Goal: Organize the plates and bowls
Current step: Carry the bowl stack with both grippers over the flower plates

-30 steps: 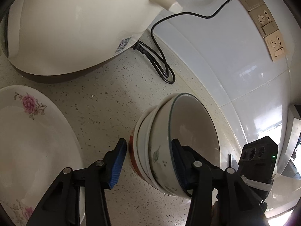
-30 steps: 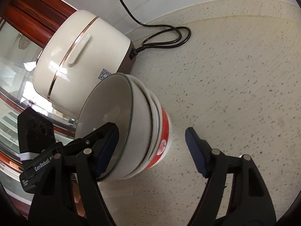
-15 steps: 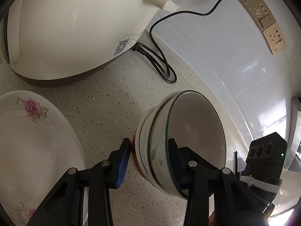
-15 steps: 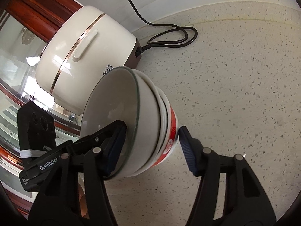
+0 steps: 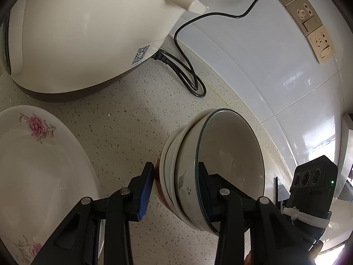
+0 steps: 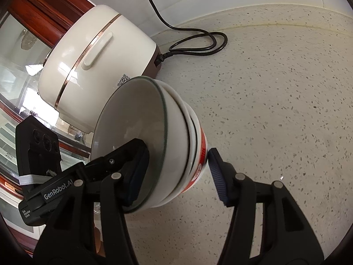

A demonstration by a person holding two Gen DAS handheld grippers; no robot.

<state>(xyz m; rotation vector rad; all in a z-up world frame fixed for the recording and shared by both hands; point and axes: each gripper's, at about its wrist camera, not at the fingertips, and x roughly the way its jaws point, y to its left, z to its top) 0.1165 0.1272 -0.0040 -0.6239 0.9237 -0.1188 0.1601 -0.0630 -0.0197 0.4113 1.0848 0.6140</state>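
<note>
Speckled countertop (image 5: 136, 114) beneath, both the left gripper (image 5: 174, 187) and right gripper (image 6: 176, 165) clamp the bowl stack (image 5: 211, 167) across its walls, sharing its weight.

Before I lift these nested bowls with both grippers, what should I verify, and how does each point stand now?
1. Left gripper clamps the stack of bowls, one finger inside, one outside: ok.
2. Right gripper clamps it likewise: ok.
3. Bowls nested evenly: ok.
4. Power cord apart from the stack: ok.
5. Floral plate apart from the stack: ok.
6. Stack off the countertop: cannot tell.
</note>
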